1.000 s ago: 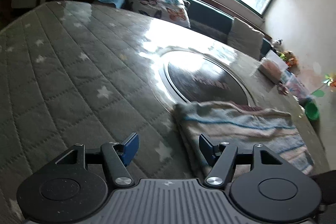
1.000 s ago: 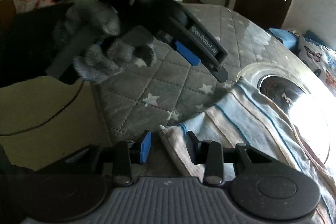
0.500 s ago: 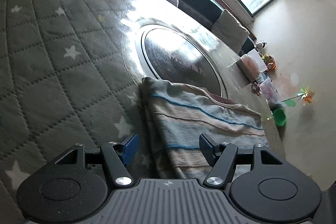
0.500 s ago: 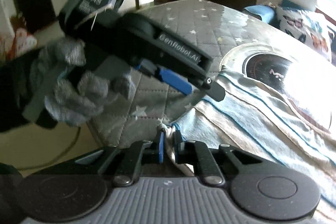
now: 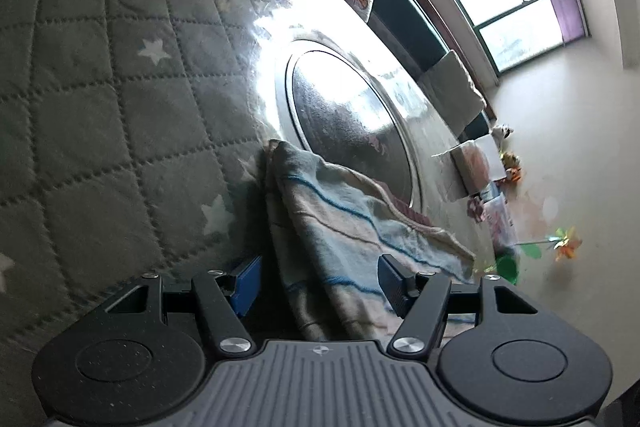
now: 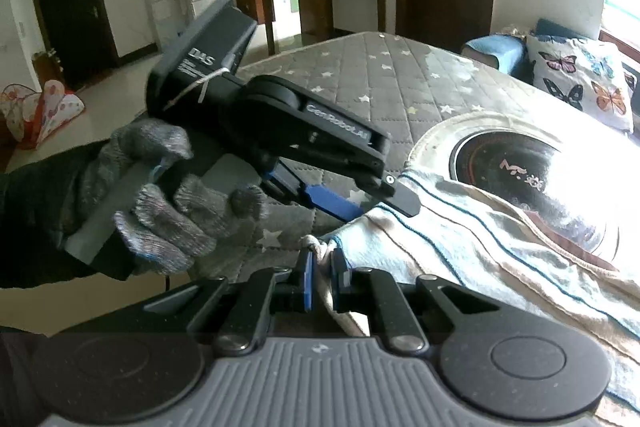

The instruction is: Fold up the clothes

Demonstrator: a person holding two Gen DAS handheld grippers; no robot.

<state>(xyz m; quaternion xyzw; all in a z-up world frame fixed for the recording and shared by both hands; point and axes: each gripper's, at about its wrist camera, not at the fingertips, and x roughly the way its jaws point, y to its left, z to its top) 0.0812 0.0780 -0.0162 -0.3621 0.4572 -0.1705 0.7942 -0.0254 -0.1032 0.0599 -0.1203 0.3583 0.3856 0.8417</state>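
A folded striped garment point(image 5: 340, 223), pale with blue and tan lines, lies on a grey quilted star-patterned cover point(image 5: 100, 107). My left gripper point(image 5: 320, 281) is open, its jaws straddling the garment's near edge. In the right wrist view my right gripper point(image 6: 322, 273) is shut on a corner of the same garment point(image 6: 500, 251). The left gripper point(image 6: 380, 201) also shows there, held by a grey-gloved hand point(image 6: 168, 203), its fingers over the garment's edge.
A round glass turntable point(image 5: 352, 123) sits in the table's middle, partly under the garment. A butterfly-print pillow point(image 6: 580, 83) and sofa lie beyond the far edge. Small items and a green cup point(image 5: 506, 267) stand by the right edge.
My right gripper closed on the garment's corner and lifted it slightly. My left gripper moved forward and tilted, so the garment's edge now lies between its open jaws.
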